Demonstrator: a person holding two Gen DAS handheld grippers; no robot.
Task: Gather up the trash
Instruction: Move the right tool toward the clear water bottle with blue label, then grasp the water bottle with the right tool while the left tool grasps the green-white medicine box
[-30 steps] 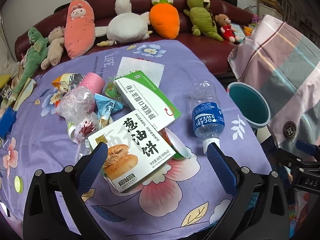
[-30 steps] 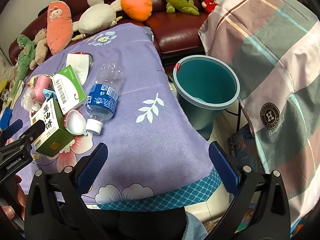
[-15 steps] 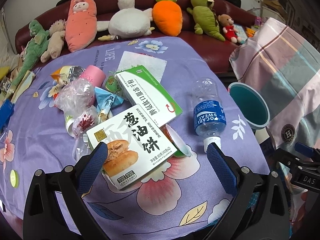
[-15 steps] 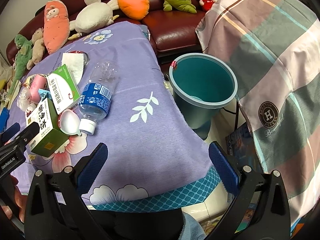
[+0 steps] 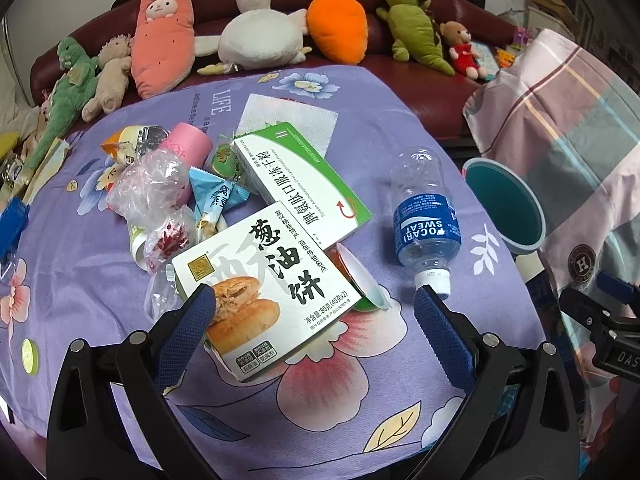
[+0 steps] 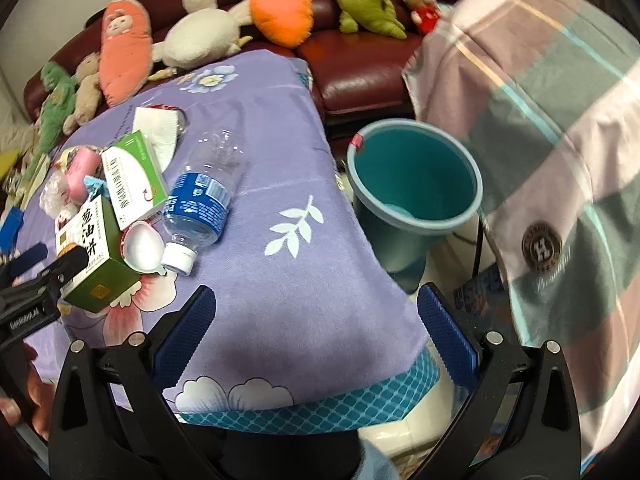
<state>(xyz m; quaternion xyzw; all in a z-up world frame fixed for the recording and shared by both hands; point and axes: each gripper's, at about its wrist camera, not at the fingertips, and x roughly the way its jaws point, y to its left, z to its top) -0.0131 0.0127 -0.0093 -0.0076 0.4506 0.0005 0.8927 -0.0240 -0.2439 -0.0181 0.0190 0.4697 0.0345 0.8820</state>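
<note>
Our left claw (image 5: 310, 312), spread wide and empty, hangs nearest the pancake box (image 5: 266, 296), whose long axis runs near-left to far-right on the desk (image 5: 280, 420); our right claw (image 6: 316, 320) gapes empty by the bin (image 6: 414, 182)

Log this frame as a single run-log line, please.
stage: approach | left gripper: open, over pancake box | right gripper: open, empty | bottle: lying on table | bin: beside table
</note>
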